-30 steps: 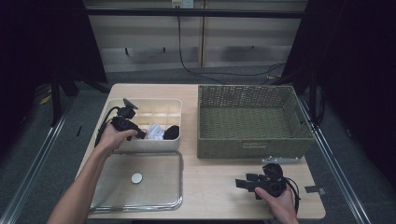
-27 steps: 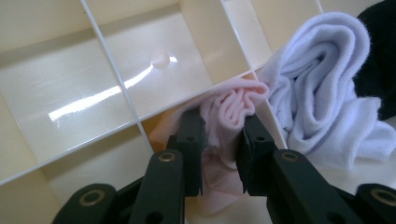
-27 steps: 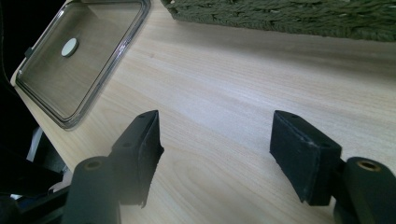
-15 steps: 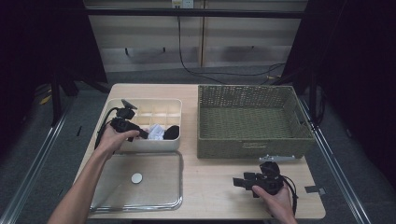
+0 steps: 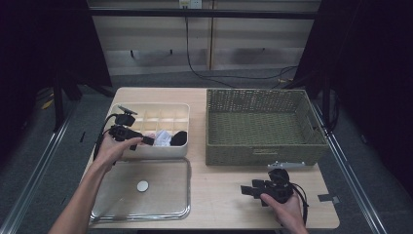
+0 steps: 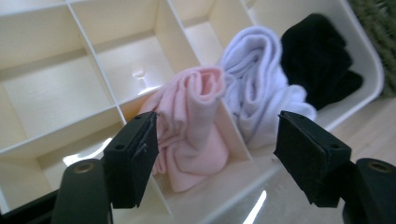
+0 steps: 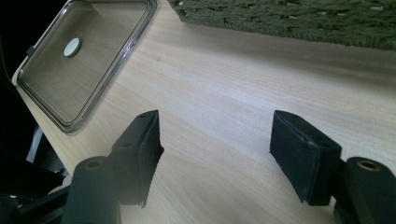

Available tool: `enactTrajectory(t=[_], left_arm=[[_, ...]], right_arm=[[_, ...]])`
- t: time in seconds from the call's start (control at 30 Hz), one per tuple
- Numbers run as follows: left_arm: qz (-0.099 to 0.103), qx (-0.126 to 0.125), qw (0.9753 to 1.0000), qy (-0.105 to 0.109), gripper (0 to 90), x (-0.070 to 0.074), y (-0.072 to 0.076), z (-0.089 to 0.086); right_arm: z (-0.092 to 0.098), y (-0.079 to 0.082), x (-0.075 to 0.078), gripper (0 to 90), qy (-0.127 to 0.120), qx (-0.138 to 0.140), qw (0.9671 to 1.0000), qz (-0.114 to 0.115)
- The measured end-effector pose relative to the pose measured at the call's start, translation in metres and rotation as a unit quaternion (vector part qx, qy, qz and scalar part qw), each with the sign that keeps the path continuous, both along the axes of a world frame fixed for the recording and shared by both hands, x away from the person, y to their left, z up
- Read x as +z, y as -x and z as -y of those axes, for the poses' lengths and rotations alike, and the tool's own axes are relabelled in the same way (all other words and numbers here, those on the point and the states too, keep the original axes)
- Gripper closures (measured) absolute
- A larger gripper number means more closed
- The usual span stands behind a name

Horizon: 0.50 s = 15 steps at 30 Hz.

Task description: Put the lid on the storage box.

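Observation:
A cream divided box [image 5: 146,113] [image 6: 56,88] holds rolled socks in its near row: a pink pair [image 6: 194,121] [image 5: 157,139], a white pair [image 6: 254,93] [image 5: 164,137] and a black pair [image 6: 320,60] [image 5: 179,138]. My left gripper [image 5: 147,141] [image 6: 215,158] hangs open over the box's near edge, its jaws either side of the pink pair without touching it. My right gripper [image 5: 247,190] [image 7: 215,154] is open and holds nothing, low over the bare table near the front right.
A green woven basket [image 5: 265,146] [image 7: 289,18] stands at the right, behind my right gripper. A clear lid [image 5: 112,207] [image 7: 116,65] with a white round knob [image 5: 142,185] [image 7: 72,47] lies flat at the front left, in front of the box.
My right gripper has drifted slightly left and nearer the table's front edge. My left gripper has held its place over the box.

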<state>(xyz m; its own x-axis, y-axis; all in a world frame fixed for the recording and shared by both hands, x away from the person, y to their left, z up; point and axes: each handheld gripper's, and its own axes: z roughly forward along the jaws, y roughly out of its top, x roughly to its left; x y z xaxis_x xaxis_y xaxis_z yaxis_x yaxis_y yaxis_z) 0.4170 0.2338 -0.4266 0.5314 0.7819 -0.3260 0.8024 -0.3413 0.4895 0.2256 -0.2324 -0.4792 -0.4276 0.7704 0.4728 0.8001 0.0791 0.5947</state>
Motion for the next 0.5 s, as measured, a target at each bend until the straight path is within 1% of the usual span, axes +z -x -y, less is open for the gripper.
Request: enactTrajectory(t=[0.03,0.07,0.1,0.13,0.17,0.2,0.23,0.3,0.33,0.37,0.4,0.43,0.5], left_arm=[[0.008,-0.003,1.0,-0.004,30.2,0.003,0.003,0.0],[0.006,-0.004,0.9999,0.01,29.5,0.005,0.005,0.0],[0.009,-0.006,0.9998,0.017,28.6,0.007,0.006,-0.001],[0.016,-0.005,0.9998,0.009,28.5,0.01,0.009,-0.001],[0.019,-0.004,0.9997,0.013,28.1,0.011,0.01,-0.002],[0.018,-0.003,0.9996,0.024,27.4,0.012,0.011,-0.003],[0.02,-0.001,0.9994,0.027,27.4,0.012,0.013,-0.004],[0.036,-0.003,0.9991,0.022,26.5,0.014,0.017,-0.008],[0.038,0.003,0.9988,0.031,26.5,0.015,0.019,-0.009],[0.041,0.004,0.9986,0.035,27.2,0.016,0.02,-0.01],[0.041,0.003,0.9986,0.033,27.4,0.017,0.022,-0.012],[0.045,0.007,0.9983,0.037,28.0,0.018,0.025,-0.013],[0.054,-0.002,0.9981,0.03,31.5,0.02,0.031,-0.013]], right_arm=[[-0.001,0.0,0.0,33.3,0.002,-0.001,1.0,0.0],[-0.002,-0.001,0.0,33.3,0.001,0.001,1.0,0.001],[-0.004,-0.001,0.001,33.3,0.002,0.003,1.0,-0.001],[-0.006,-0.002,0.0,33.3,0.004,0.006,1.0,-0.001],[-0.008,-0.003,-0.001,33.3,0.005,0.006,1.0,-0.002],[-0.009,-0.004,-0.001,33.3,0.005,0.008,0.9999,-0.003],[-0.011,-0.005,-0.001,33.2,0.005,0.011,0.9999,-0.003],[-0.016,-0.008,-0.001,31.4,0.006,0.011,0.9999,-0.002],[-0.016,-0.008,-0.001,31.4,0.006,0.011,0.9999,-0.002],[-0.017,-0.009,-0.001,30.9,0.005,0.012,0.9999,0.0],[-0.017,-0.009,0.0,30.3,0.005,0.014,0.9999,0.001],[-0.018,-0.009,0.0,30.1,0.003,0.014,0.9999,0.001],[-0.02,-0.009,0.0,29.1,0.003,0.015,0.9999,0.0]])
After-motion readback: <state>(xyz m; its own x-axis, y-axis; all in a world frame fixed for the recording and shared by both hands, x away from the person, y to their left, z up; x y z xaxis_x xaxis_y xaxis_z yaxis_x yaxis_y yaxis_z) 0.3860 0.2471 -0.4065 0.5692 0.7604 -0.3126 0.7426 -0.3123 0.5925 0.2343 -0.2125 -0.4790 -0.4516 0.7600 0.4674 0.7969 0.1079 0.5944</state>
